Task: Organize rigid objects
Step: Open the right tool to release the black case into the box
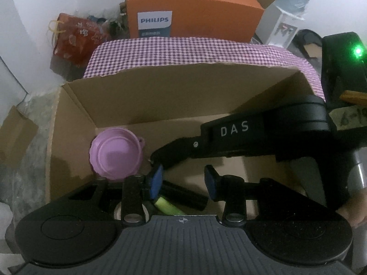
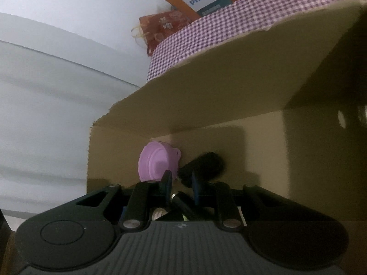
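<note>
An open cardboard box (image 1: 160,91) holds a purple round lid (image 1: 115,153), a black cylinder (image 1: 183,194) and a yellow-green object (image 1: 167,206). My left gripper (image 1: 183,181) is open above the box floor, over the black cylinder, holding nothing. My right gripper reaches into the box from the right; its black body (image 1: 263,133) crosses the left wrist view. In the right wrist view my right gripper (image 2: 181,183) has its jaws a little apart with a black cylinder (image 2: 183,204) between them; contact is unclear. The purple lid (image 2: 158,165) and another black cylinder (image 2: 201,167) lie just beyond.
The box (image 2: 229,91) sits against a purple checked cloth (image 1: 183,50). Behind stand an orange Philips box (image 1: 195,11), a red patterned bag (image 1: 75,39) and a white appliance (image 1: 282,27). A white wall (image 2: 45,91) is at the left.
</note>
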A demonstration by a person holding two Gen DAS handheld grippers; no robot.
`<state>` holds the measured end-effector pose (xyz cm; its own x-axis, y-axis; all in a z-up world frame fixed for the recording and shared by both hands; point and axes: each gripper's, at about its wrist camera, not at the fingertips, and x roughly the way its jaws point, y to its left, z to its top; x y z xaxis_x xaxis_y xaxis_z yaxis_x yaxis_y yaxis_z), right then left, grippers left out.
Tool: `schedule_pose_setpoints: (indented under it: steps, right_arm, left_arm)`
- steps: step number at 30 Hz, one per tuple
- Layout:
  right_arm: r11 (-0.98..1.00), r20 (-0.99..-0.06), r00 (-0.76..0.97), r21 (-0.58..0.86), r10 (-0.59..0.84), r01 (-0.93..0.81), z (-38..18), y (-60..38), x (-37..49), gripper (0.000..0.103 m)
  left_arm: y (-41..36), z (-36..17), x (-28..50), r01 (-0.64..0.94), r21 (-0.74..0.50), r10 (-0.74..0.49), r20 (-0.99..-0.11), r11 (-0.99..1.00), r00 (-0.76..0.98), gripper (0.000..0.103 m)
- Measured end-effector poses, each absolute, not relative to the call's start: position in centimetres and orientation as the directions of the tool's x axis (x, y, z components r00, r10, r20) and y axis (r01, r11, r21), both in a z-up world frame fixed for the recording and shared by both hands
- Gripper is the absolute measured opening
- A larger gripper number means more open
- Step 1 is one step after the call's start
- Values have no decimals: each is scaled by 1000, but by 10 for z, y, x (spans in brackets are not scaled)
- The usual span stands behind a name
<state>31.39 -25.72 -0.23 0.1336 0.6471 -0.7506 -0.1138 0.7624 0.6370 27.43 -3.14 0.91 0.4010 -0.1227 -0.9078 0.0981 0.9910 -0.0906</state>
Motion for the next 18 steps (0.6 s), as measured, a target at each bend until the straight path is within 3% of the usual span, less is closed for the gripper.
schedule_pose_setpoints:
  steps: [9,18]
  right_arm:
    - [719,-685,227,680,692,-141,38,-289,281,21]
    - [699,-587,395,666,707,-261,106,-338,188,21]
  left_arm:
    - [-36,37,244,127,-117,-162,-876,985,454,42]
    - [-30,70,173,162,-132,-202,-798,978,568,47]
